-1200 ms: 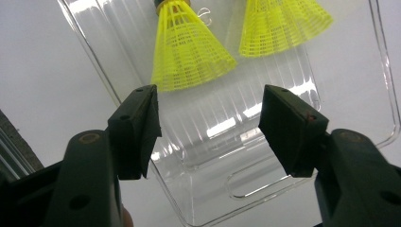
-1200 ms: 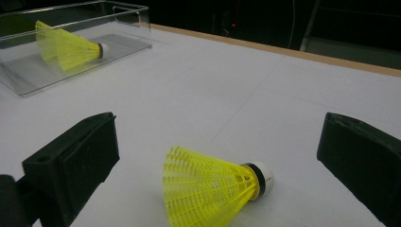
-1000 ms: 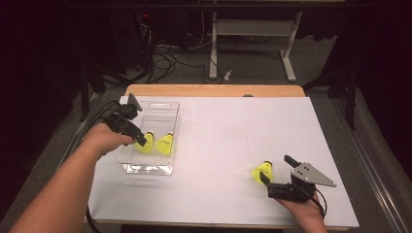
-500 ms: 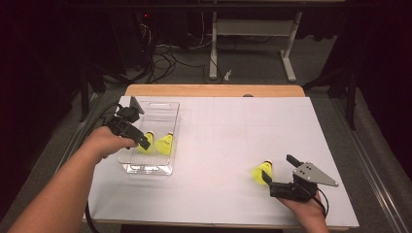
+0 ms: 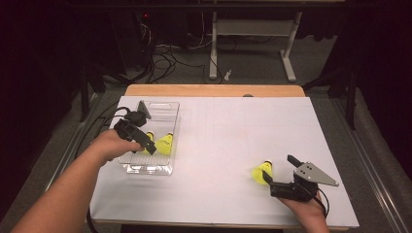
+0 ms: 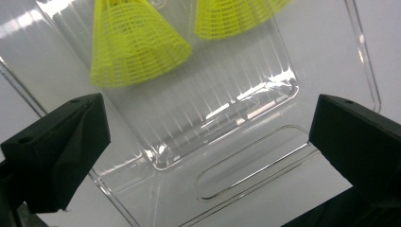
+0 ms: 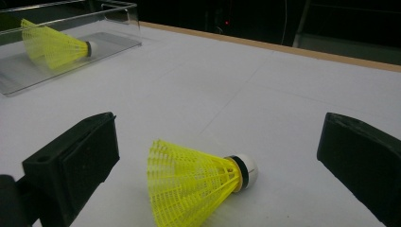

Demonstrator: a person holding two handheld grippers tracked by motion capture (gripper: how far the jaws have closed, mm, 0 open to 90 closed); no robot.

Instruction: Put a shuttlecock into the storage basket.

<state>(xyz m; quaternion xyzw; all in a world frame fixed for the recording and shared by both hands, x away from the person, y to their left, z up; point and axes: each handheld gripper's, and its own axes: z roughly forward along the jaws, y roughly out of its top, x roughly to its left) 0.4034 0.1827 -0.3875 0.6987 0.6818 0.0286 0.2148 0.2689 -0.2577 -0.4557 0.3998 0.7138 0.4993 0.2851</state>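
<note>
Yellow mesh-skirted plastic shuttlecock [image 7: 196, 182] with white cork tip, lying on its side on white table sheet [image 5: 228, 141], well right of clear plastic tray [image 5: 167, 109] holding two more. Right gripper [image 5: 277, 175] wide open around it; left gripper [image 5: 145, 143] over tray, just opened wide, empty. Probably light, skirt crushable: best pinched gently near cork.

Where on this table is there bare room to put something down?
The widest free patch is the white table sheet between the clear plastic tray and the loose yellow mesh shuttlecock. The far strip by the wooden edge is bare too. It is crowded in the tray, with two yellow shuttlecocks under the left tool, and around the right tool.
</note>
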